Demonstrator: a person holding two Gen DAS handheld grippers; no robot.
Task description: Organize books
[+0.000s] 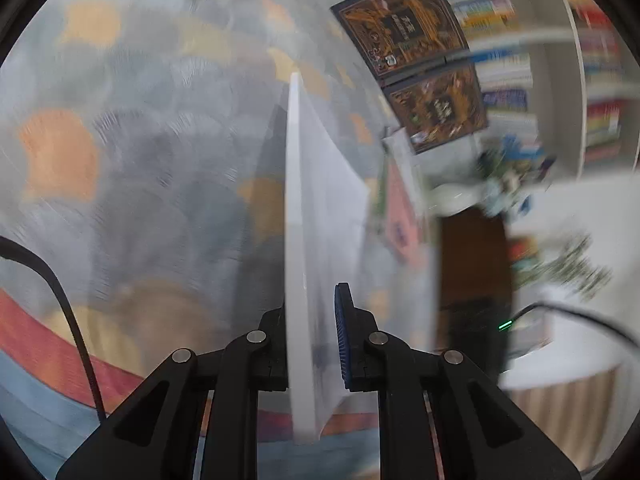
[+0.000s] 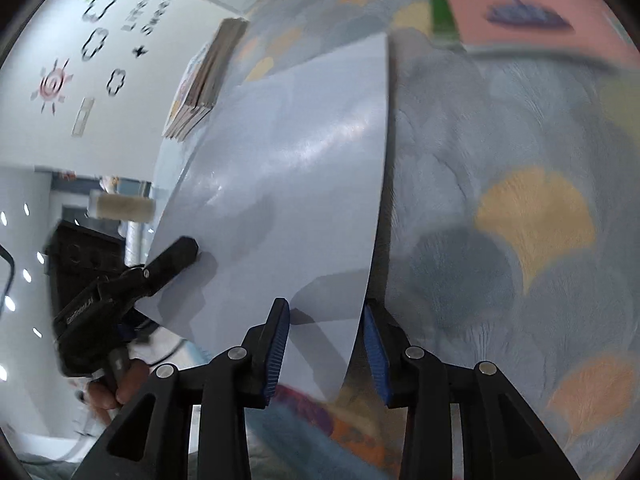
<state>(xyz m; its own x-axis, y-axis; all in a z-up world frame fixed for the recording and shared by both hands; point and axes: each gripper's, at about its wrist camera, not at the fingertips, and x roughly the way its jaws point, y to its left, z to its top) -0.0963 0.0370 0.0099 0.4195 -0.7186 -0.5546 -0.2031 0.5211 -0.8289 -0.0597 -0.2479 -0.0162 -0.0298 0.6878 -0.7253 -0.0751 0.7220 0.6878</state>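
Note:
A thin white book [image 1: 316, 208] stands on edge between the fingers of my left gripper [image 1: 314, 344], which is shut on its lower part and holds it above a patterned rug [image 1: 120, 160]. In the right wrist view the same white book [image 2: 288, 184] shows its glossy cover, with the left gripper [image 2: 168, 264] clamped on its left edge. My right gripper [image 2: 326, 344] is open, and the book's lower right edge lies between its blue-padded fingers without being pinched.
Two dark brown books [image 1: 404, 28] lie near a bookshelf [image 1: 500, 40] full of books at the upper right. A pink book [image 1: 400, 216] lies on the rug; it also shows in the right wrist view [image 2: 520, 4]. A stack of books [image 2: 208, 80] lies by the white wall.

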